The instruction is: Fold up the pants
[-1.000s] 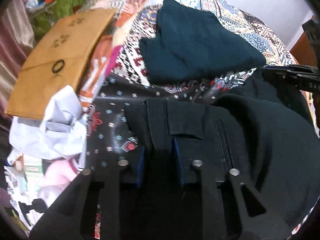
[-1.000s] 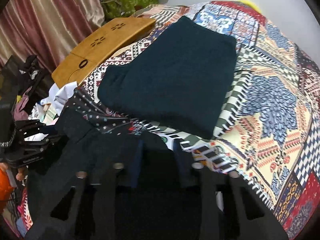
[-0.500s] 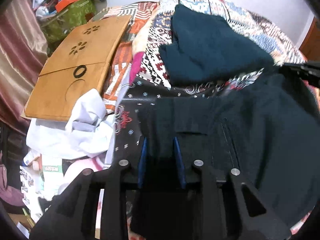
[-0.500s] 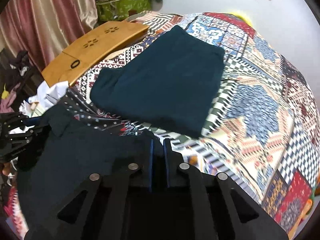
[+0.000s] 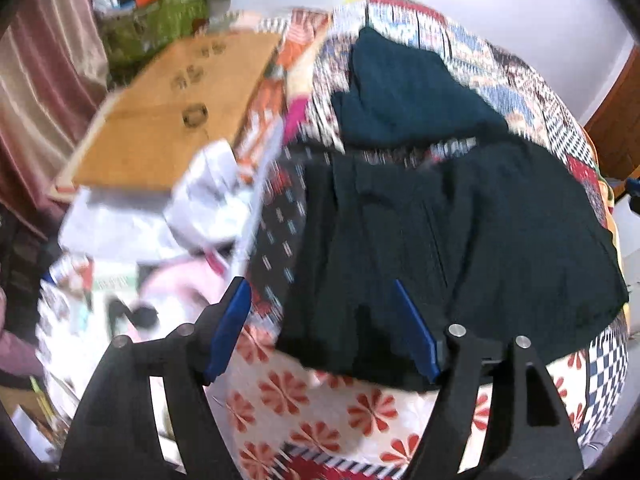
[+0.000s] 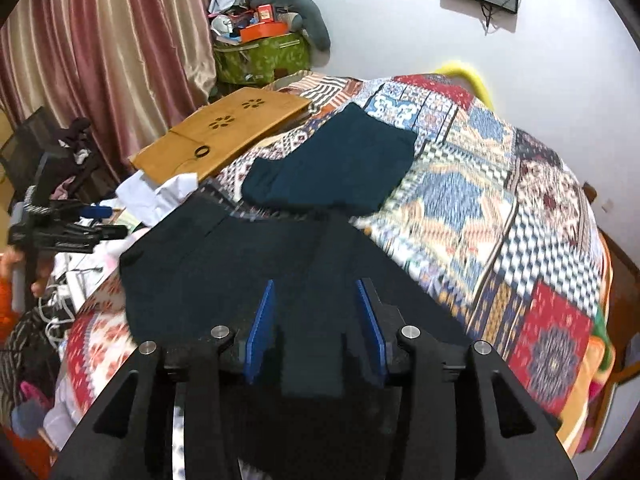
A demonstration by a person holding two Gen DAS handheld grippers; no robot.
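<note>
Black pants point(image 5: 460, 248) lie folded on the patterned bedspread point(image 6: 500, 220), near the bed's front edge; they also show in the right wrist view point(image 6: 248, 264). My left gripper point(image 5: 322, 320) is open and empty, just above the pants' near edge. My right gripper point(image 6: 316, 312) is open and empty, with the pants below and ahead of it. The left gripper also shows at the left of the right wrist view point(image 6: 104, 222), beside the bed.
A folded dark teal garment point(image 6: 340, 168) lies farther back on the bed. A wooden lap tray point(image 6: 224, 136) and white cloth point(image 6: 160, 192) sit at the bed's left side. Clutter, a green bag point(image 6: 260, 56) and curtains point(image 6: 100, 60) stand to the left.
Both grippers have opened and let go of the black pants. Both have pulled back and up; the pants now lie flat on the bed.
</note>
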